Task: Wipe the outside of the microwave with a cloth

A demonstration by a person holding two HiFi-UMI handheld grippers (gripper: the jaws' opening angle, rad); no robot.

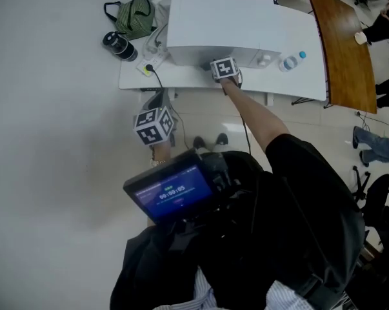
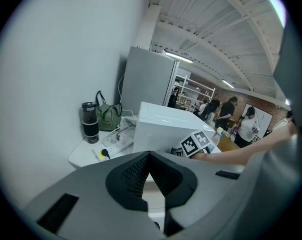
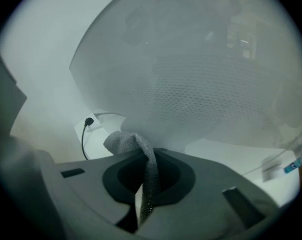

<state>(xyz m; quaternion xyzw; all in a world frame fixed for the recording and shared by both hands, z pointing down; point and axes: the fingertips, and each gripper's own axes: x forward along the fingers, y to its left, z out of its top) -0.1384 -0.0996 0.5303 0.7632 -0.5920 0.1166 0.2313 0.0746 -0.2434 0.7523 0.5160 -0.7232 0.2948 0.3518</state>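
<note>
A white microwave (image 1: 229, 24) stands on a white table (image 1: 181, 81) against the wall. My right gripper (image 3: 146, 156) is shut on a grey cloth (image 3: 133, 145), and the cloth is pressed against the microwave's meshed door front (image 3: 191, 84). In the head view its marker cube (image 1: 224, 69) sits at the lower front of the microwave, near the middle. My left gripper (image 2: 149, 156) is shut with nothing in it, held back from the table's front edge at the left; its marker cube (image 1: 154, 125) shows there. The microwave (image 2: 161, 126) lies ahead of it.
On the table left of the microwave are a black flask (image 1: 119, 45), a green bag (image 1: 135, 16) and a power strip with a black plug (image 1: 148, 68). A water bottle (image 1: 291, 62) stands at the right. A brown wooden table (image 1: 346, 44) and office chairs lie further right.
</note>
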